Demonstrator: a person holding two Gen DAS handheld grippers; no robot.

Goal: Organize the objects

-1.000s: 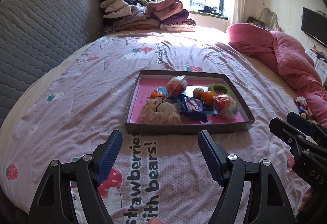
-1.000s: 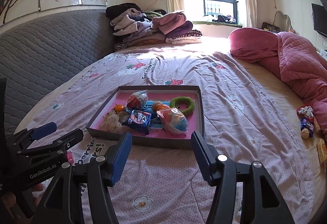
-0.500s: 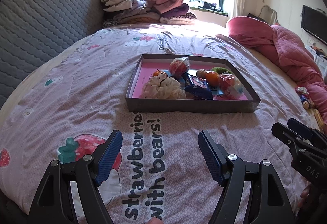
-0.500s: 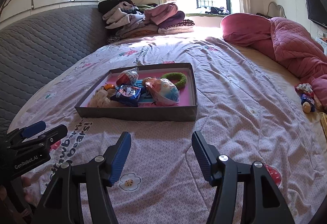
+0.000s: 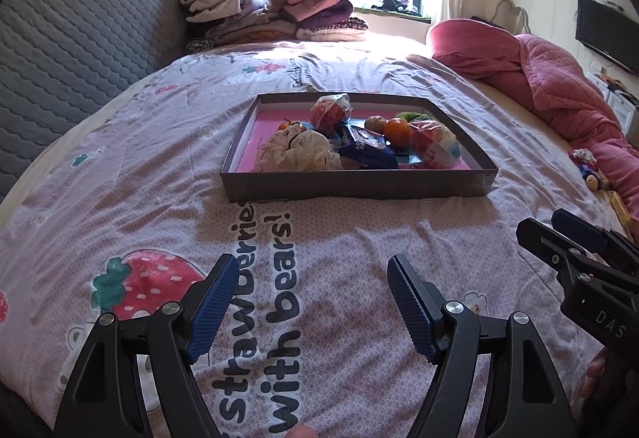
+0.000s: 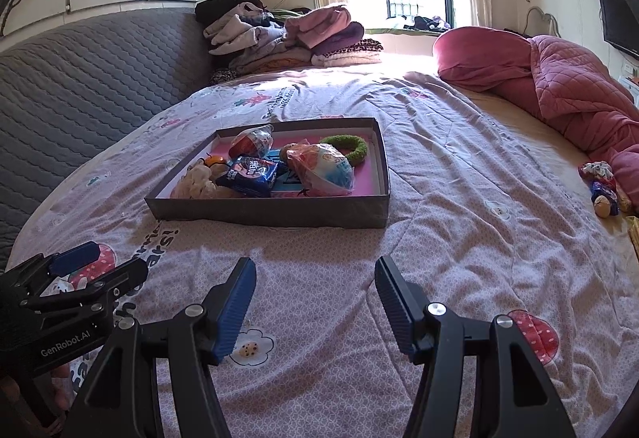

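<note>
From the left wrist view, the shallow grey box (image 5: 359, 185) with its pink floor sits on the bed (image 5: 120, 174), a little way ahead of the left gripper (image 5: 311, 302), whose jaws stand wide apart with nothing between them. The things heaped inside look light and mostly soft. The cream frilly cloth bundle (image 5: 295, 152) nearest the front wall would squash under the jaws, so a pinch across its bulk seems safest. The blue snack packet (image 5: 365, 150) looks crinkly and slippery; I would take it by a sealed edge. The small orange (image 5: 397, 129) is firm and round and may roll, so it wants a grip across its middle. Two plastic-wrapped toy eggs, one red (image 5: 331, 110) at the back, one pale with blue (image 5: 435, 144) to the right, have slick film that could slide. The right gripper (image 5: 559, 234) shows at the edge of this view, held low over the bed.

From the right wrist view, the same box (image 6: 271, 212) lies ahead and slightly left of the right gripper (image 6: 315, 298), jaws released and empty. Here a fuzzy green ring (image 6: 347, 148) shows near the far right corner; it looks soft and easy to hook by its band. The left gripper (image 6: 100, 266) pokes in low at the left. A few small toys (image 6: 603, 186) lie well apart on the bed's right side, by the pink quilt (image 6: 559, 82).
</note>
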